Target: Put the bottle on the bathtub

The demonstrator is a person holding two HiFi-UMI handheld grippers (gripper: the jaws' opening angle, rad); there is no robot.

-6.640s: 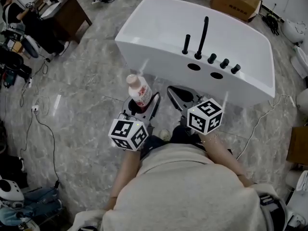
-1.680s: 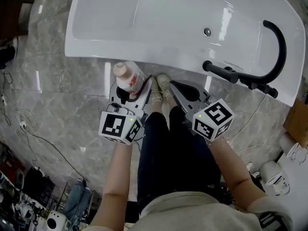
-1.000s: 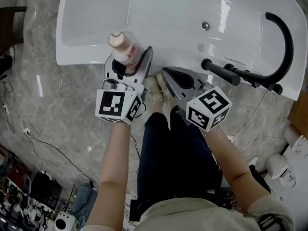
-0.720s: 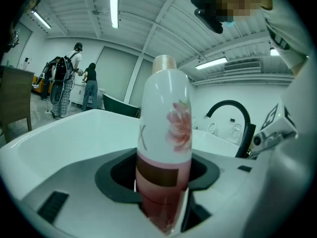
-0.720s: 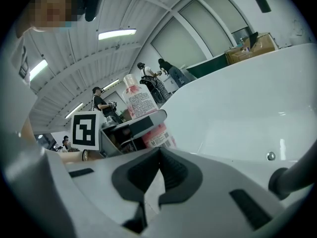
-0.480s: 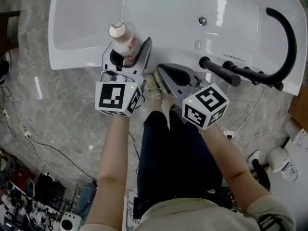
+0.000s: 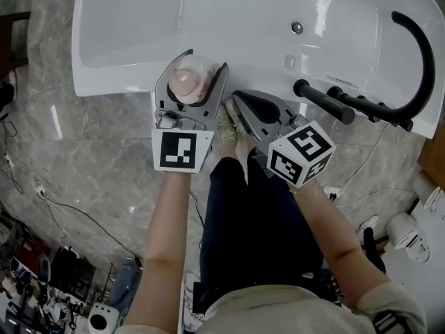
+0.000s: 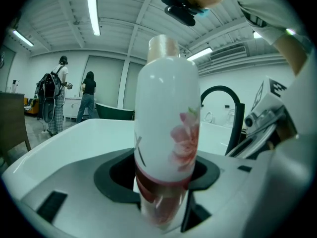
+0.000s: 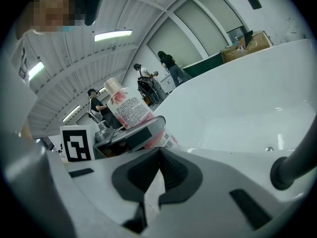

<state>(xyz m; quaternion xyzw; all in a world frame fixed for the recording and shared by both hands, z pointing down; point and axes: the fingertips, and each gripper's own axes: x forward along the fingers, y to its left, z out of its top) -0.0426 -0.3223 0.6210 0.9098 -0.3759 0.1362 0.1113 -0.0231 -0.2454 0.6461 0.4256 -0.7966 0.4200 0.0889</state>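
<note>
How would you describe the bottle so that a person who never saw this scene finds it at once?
Find the big white bathtub and its near rim, away from the black curved faucet. There the left gripper is shut on the bottle: white, upright, pale cap. Its pink flower print sets it apart from the plain grey gripper.

The bathtub is viewed steeply from overhead, and low and close beside its rim in both gripper views.
</note>
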